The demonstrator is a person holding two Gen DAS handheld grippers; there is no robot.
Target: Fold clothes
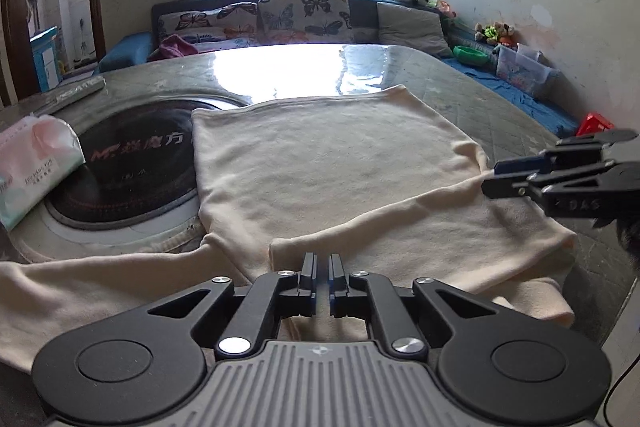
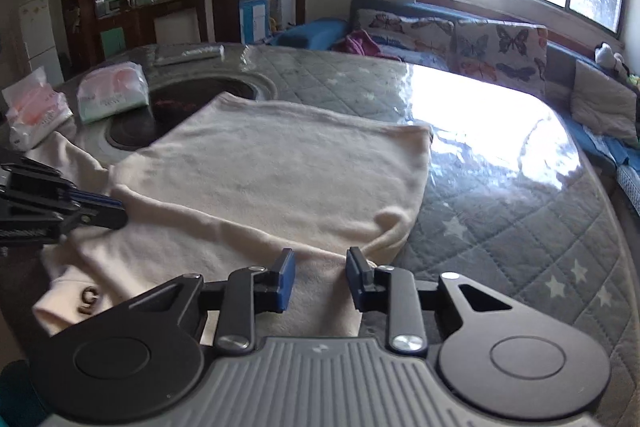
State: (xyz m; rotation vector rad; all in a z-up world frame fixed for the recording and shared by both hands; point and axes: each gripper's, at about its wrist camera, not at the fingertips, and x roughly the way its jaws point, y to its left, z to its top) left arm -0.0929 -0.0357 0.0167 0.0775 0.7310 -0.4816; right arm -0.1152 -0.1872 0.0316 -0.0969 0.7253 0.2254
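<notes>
We've got the cream top (image 1: 320,163) flat on the worktop (image 2: 500,227), one sleeve folded across, rest still to fold. Left tongs (image 1: 322,269) closed, empty; right tongs (image 2: 320,275) parted over the fabric.

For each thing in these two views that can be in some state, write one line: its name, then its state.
cream garment: spread flat, one sleeve folded across it.
left gripper: shut, over the folded sleeve's end.
right gripper: open, garment's edge between the jaws.
tissue pack: lying on the dark round hob.
</notes>
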